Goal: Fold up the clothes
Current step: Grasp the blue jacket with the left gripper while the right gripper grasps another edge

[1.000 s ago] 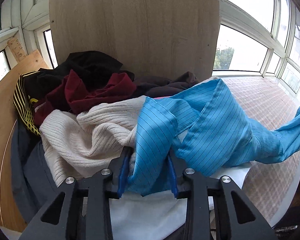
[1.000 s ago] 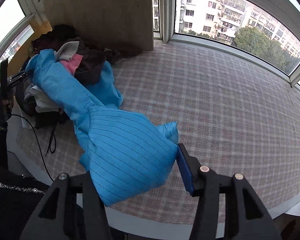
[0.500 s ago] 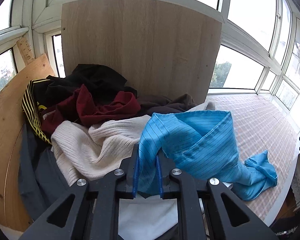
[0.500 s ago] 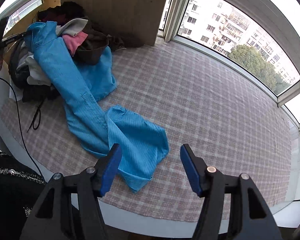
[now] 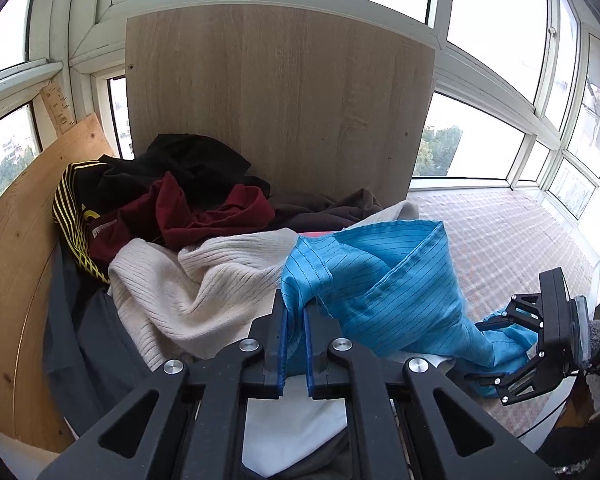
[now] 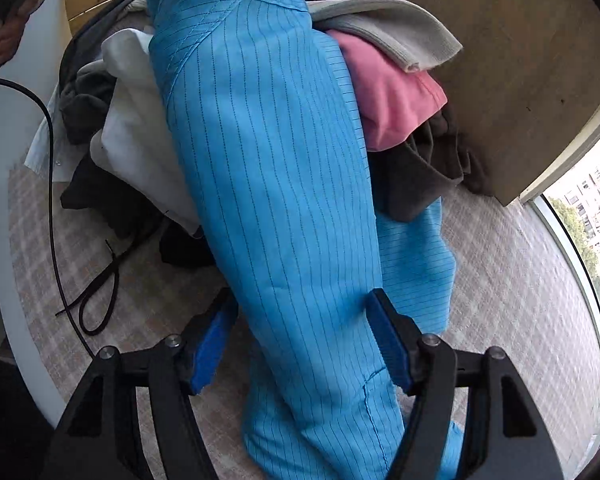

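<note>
A blue pinstriped garment (image 5: 384,280) trails from the clothes pile down onto the checked table cover (image 5: 500,232). My left gripper (image 5: 294,320) is shut on its hemmed edge at the top of the pile. In the right wrist view the same blue garment (image 6: 276,160) runs as a long band towards the camera. My right gripper (image 6: 300,332) straddles this band low down, jaws wide. Its pads (image 6: 386,336) sit at the cloth's sides without pinching it. The left wrist view shows the right gripper (image 5: 540,344) at the far right, over the garment's lower end.
The pile holds a cream knit sweater (image 5: 204,280), a maroon top (image 5: 204,212), black clothes with yellow stripes (image 5: 72,208) and a pink piece (image 6: 392,92). A wooden board (image 5: 280,100) stands behind it. A black cable (image 6: 52,184) hangs by the table's near-left edge.
The left jaws closed on the blue garment's edge. The right gripper let go of the garment's end, then swung down towards the pile and now straddles the garment's middle.
</note>
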`<state>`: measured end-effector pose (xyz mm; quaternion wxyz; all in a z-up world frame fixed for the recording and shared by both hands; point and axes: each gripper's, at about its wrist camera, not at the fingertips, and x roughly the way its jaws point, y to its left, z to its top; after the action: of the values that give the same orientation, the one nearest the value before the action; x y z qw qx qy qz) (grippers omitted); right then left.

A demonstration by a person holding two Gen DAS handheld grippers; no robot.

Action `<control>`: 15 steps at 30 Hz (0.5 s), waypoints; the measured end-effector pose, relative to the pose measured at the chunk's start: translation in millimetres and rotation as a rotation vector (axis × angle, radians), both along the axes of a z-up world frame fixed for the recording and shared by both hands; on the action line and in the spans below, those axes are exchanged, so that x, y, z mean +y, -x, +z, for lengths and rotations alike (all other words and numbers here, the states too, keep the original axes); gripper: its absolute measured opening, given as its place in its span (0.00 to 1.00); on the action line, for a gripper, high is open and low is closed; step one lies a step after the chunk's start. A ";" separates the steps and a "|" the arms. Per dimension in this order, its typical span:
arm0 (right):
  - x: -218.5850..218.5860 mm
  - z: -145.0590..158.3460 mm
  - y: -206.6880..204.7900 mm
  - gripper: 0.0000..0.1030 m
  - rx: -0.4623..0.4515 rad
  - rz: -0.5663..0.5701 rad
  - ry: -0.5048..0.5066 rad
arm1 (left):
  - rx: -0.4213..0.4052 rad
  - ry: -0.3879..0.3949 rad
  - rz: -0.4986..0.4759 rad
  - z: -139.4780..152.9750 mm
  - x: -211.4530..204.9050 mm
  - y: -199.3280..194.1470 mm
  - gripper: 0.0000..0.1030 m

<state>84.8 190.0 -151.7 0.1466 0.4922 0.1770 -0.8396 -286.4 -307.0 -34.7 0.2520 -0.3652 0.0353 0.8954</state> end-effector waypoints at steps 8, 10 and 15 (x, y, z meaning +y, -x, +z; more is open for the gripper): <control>47.6 43.3 24.2 0.03 0.072 -0.218 0.277 | 0.001 -0.003 0.004 3.5 0.9 2.0 0.03; 66.1 88.3 27.7 0.02 0.186 -0.264 0.357 | 0.002 -0.015 -0.001 12.5 1.8 4.6 0.02; 71.0 201.1 47.4 0.02 0.396 -0.267 0.410 | 0.052 -0.093 -0.001 62.5 -1.0 19.2 0.02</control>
<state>37.4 260.9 49.4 0.0939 0.2984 -0.0373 -0.9491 -305.6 -308.0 27.8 0.2681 -0.3296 0.0002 0.9052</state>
